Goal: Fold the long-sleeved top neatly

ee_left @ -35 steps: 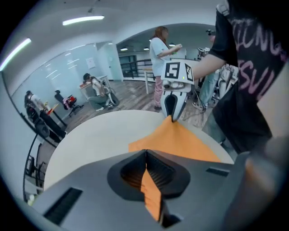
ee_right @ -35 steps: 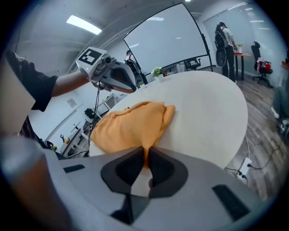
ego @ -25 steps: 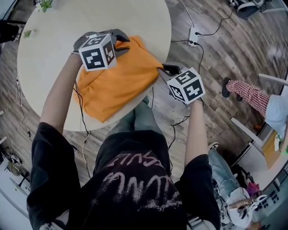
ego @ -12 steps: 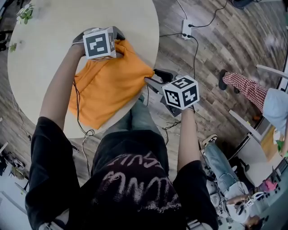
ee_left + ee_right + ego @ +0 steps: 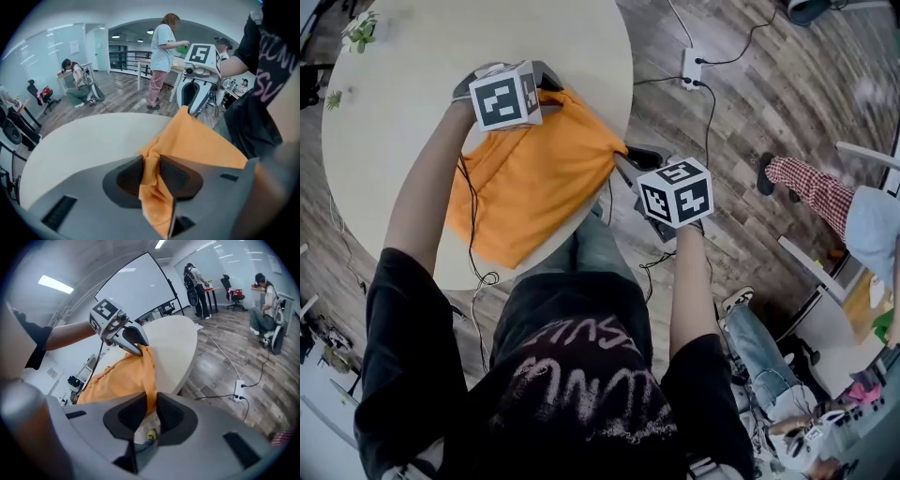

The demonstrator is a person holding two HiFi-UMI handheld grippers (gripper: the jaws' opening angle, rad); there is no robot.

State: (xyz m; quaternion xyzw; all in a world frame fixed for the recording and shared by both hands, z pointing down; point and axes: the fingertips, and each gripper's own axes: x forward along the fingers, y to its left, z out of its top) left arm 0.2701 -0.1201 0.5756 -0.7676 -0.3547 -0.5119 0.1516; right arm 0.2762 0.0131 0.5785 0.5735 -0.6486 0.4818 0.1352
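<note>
An orange long-sleeved top [image 5: 534,178] lies bunched on the near right part of a round pale table [image 5: 412,56]. My left gripper [image 5: 551,82] is at the top's far corner, and its jaws have just been closing, now shut on a fold of orange cloth [image 5: 151,171]. My right gripper [image 5: 630,161] hangs past the table's edge at the top's right corner. Its jaws have also just been closing and now pinch the cloth's edge [image 5: 151,406]. The fabric [image 5: 122,378] runs taut between the two grippers.
A power strip [image 5: 691,67] with cables lies on the wooden floor right of the table. A person in checked trousers [image 5: 811,192] stands at the right. A small plant [image 5: 361,28] sits at the table's far left. Desks and seated people [image 5: 77,84] are further off.
Half a second ago the right gripper's jaws stood apart at the top's corner; now they are shut on it. The left gripper has sunk slightly at the far corner.
</note>
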